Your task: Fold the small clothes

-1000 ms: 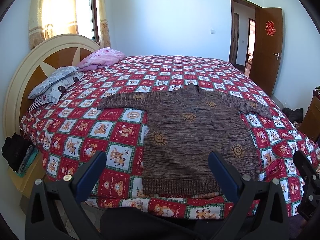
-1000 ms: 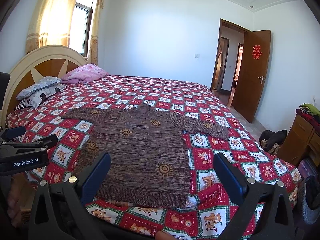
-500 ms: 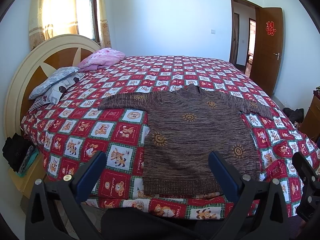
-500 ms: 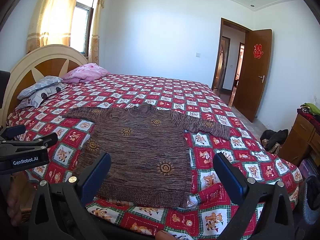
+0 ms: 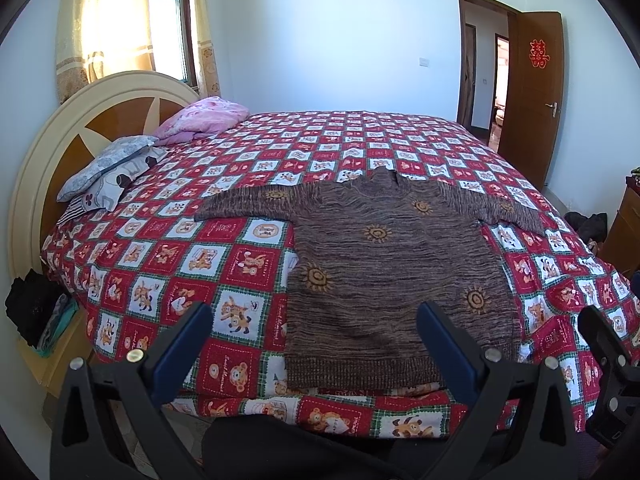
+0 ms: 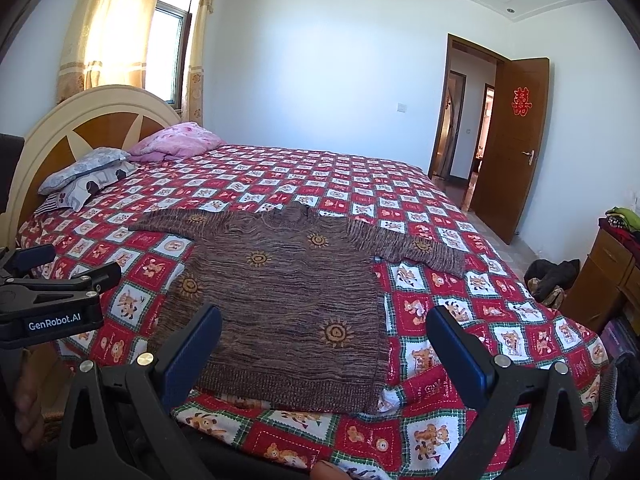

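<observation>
Lying flat on the red checked bear-print quilt: brown knitted sweater with orange sun motifs, hem nearest, collar pointing away, sleeves spreading sideways. Hovering short of the hem, both wide open and gripping nothing: left gripper facing the left hem corner, right gripper facing the right, neither clearly nearer.

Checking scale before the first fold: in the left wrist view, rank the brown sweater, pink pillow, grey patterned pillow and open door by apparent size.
1. brown sweater, nearest the camera
2. open door
3. grey patterned pillow and pink pillow: look alike, the pink one lies farther, so unranked
</observation>
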